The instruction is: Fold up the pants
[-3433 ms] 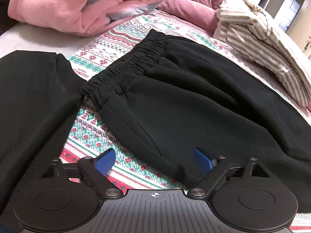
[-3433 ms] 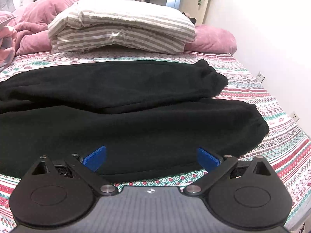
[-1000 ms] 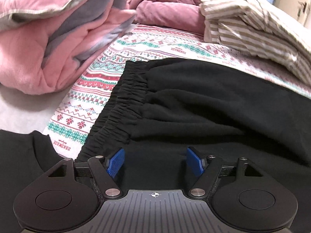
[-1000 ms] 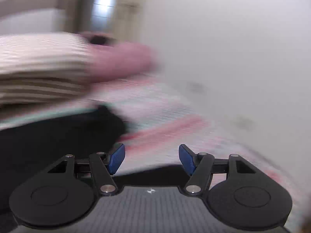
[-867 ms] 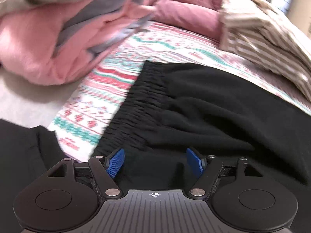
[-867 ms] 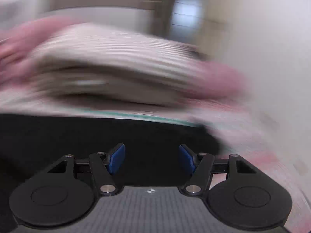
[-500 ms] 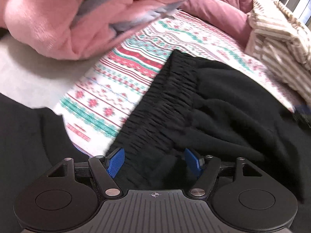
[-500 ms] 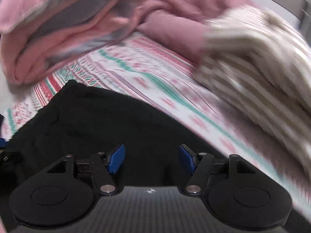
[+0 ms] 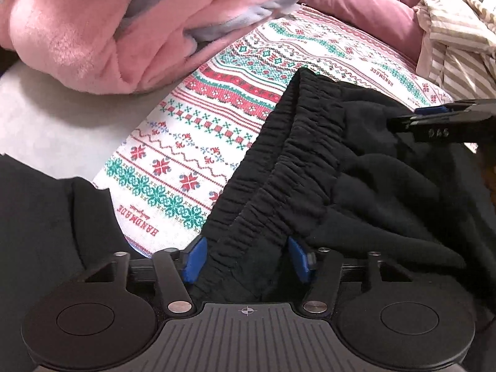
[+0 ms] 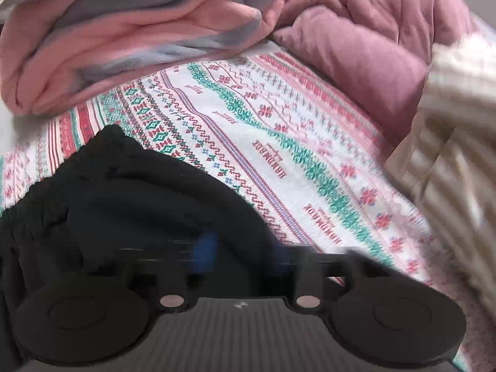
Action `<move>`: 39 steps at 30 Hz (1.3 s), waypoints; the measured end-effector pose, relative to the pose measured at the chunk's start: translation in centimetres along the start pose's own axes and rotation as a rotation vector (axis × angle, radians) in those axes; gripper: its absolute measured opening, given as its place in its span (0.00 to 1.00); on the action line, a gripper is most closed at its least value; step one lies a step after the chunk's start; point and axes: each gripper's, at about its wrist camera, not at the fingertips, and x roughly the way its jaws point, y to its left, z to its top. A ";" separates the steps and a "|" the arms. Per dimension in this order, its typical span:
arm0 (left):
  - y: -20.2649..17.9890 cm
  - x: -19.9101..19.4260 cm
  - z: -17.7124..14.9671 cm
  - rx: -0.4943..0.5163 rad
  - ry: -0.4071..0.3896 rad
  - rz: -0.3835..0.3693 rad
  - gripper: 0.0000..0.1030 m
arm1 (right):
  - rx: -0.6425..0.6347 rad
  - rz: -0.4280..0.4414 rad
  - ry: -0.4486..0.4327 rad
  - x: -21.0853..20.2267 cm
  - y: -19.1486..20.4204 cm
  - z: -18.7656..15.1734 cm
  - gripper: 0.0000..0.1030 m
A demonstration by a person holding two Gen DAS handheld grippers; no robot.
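Note:
Black pants [image 9: 356,167] lie on the patterned bedsheet [image 9: 217,117], the elastic waistband [image 9: 279,167] bunched and running toward me. My left gripper [image 9: 246,259] straddles the near end of the waistband, blue pads partly closed with fabric between them. My right gripper [image 10: 238,255] shows blurred in its own view, its pads close around the far edge of the pants [image 10: 139,192]. It also appears in the left wrist view [image 9: 434,121] at the right, pressed on the pants' far side.
A pink and grey blanket pile [image 9: 124,18] lies at the back left, a mauve quilt [image 9: 356,3] behind, striped bedding [image 9: 458,40] at the back right. Another black garment [image 9: 46,232] lies at the near left.
The left gripper has moved onto the waistband and narrowed around it. The right gripper has swung from the leg end across to the waist's far side and closed in.

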 end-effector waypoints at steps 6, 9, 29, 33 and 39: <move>0.0 0.2 0.1 -0.005 -0.008 0.001 0.35 | -0.087 -0.102 -0.119 -7.2 4.2 -0.6 0.24; 0.4 0.2 0.2 -0.022 -0.003 -0.014 0.34 | -0.101 -0.116 -0.192 -12.9 6.3 -2.0 0.24; 6.7 -4.3 -3.1 -0.460 0.107 -0.790 0.76 | 0.298 -0.194 -0.256 -19.7 19.0 -13.2 0.24; 4.5 -3.6 -3.4 -0.393 0.104 -0.612 0.29 | 0.309 -0.154 -0.238 -20.4 20.8 -15.0 0.26; 3.8 -4.4 -4.5 -0.252 0.088 -0.410 0.06 | 0.490 -0.206 -0.266 -25.3 13.0 -20.2 0.71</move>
